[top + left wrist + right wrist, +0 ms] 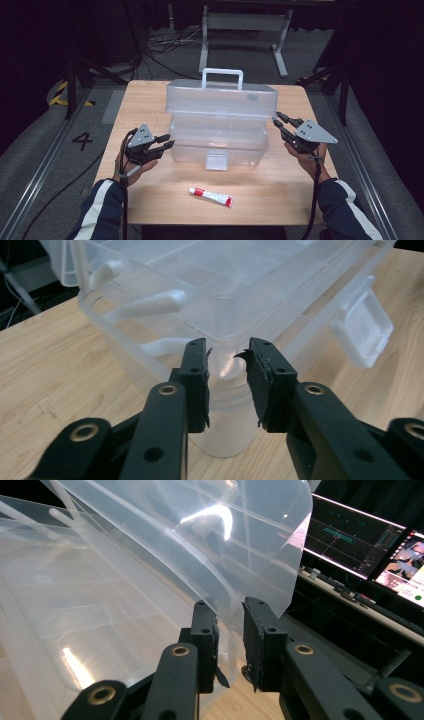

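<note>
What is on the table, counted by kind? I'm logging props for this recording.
Clear plastic box with lid raised: 1
Red and white tube: 1
Hand-held grippers, left gripper and right gripper: 2
Total: 4

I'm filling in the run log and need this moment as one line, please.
box: clear, lid up | left gripper: open, at box's left end | right gripper: open, by lid's right edge | tube: lying on table, untouched

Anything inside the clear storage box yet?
The clear storage box looks empty through its open top; only moulded dividers show. Glare hides parts of its floor. The tube lies outside on the table.
</note>
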### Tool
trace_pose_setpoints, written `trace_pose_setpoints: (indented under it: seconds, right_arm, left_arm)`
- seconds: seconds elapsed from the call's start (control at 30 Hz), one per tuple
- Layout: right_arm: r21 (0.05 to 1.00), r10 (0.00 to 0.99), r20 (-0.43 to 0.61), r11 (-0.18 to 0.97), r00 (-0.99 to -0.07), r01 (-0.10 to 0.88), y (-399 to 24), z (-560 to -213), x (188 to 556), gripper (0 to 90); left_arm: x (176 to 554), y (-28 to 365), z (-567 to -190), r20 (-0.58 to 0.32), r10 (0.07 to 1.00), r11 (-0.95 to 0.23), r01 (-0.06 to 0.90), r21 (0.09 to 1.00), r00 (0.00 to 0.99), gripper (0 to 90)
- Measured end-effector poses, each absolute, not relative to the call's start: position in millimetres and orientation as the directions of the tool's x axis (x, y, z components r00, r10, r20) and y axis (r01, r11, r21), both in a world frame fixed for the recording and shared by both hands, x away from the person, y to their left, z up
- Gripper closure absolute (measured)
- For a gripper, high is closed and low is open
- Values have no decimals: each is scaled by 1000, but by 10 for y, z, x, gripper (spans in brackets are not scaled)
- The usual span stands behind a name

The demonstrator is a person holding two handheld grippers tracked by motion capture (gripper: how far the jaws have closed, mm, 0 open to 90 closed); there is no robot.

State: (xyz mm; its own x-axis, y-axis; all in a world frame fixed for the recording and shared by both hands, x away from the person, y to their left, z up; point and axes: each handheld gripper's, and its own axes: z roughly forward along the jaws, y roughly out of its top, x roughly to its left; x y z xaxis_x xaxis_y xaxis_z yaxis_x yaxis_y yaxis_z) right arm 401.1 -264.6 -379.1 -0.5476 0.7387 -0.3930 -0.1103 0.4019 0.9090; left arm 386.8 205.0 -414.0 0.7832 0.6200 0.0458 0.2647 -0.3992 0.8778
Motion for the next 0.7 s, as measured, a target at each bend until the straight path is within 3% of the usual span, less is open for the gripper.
trace_pose_setpoints:
  seconds: [0.7]
  right_arm:
    - [919, 782, -381, 381, -493, -107, -2597, -3748, 4070, 787]
  left_arm:
    - [3853, 1995, -4174, 43, 601, -414, 265, 871, 798, 605]
